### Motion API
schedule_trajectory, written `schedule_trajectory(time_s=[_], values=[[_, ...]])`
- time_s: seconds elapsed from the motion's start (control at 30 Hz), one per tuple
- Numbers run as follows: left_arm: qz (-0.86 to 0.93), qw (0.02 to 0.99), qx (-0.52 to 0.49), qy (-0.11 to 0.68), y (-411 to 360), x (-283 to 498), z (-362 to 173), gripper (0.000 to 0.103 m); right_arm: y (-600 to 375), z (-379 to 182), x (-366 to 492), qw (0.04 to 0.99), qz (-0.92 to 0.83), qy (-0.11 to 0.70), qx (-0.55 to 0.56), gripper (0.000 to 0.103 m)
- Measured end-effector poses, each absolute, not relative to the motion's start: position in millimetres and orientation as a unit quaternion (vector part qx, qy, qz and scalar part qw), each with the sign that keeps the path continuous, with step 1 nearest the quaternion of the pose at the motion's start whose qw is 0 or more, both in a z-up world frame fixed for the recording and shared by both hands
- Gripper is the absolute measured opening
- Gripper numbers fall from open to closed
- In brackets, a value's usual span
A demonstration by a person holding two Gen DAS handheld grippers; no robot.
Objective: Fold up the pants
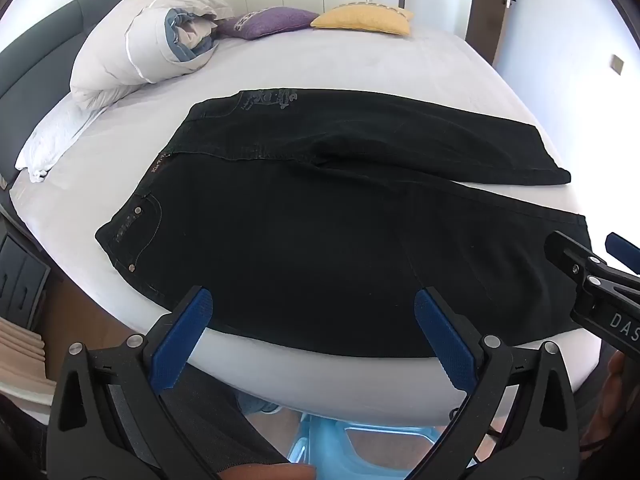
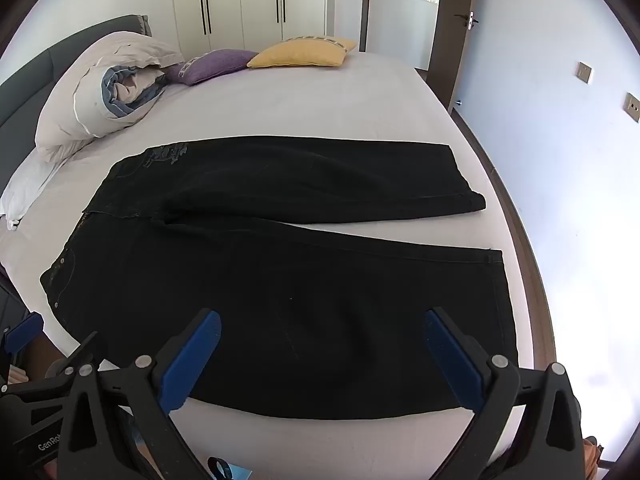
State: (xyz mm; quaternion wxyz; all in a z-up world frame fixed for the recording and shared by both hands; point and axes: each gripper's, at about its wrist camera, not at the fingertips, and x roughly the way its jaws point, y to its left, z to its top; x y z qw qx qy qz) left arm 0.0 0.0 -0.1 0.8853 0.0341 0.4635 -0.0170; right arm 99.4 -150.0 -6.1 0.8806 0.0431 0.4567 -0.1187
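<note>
Black pants (image 1: 320, 216) lie spread flat on the white bed (image 1: 360, 60), waistband at the left, both legs running right and slightly apart. They also show in the right wrist view (image 2: 280, 280). My left gripper (image 1: 312, 312) is open and empty, hovering over the near edge of the near leg by the hip. My right gripper (image 2: 320, 336) is open and empty over the near leg closer to the hem. The right gripper also shows at the right edge of the left wrist view (image 1: 592, 272).
A rolled duvet and pillows (image 1: 136, 48) lie at the bed's far left, with a purple cushion (image 1: 272, 22) and a yellow cushion (image 1: 364, 20) at the far end. Wardrobe doors (image 2: 240, 0) and a door (image 2: 456, 32) stand behind. A blue stool (image 1: 340, 440) is below the bed edge.
</note>
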Motion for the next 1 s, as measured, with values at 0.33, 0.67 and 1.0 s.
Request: schedule_trajectory(time_s=[0.33, 0.67, 1.0], values=[[-0.022, 0.886, 0.028, 0.462, 8.0, -5.9, -7.4, 0.103, -150.1, -5.6, 98.8, 0.881, -0.12, 0.456, 0.043, 0.103], [-0.02, 0.884, 0.029, 0.465, 5.3, -4.1, -3.8, 0.103, -148.3, -6.8, 98.6, 0.88, -0.119, 0.457, 0.043, 0.103], [-0.019, 0.885, 0.027, 0.465, 8.4, -1.2, -7.7, 0.103, -147.5, -8.6, 98.8, 0.88, -0.119, 0.458, 0.043, 0.103]])
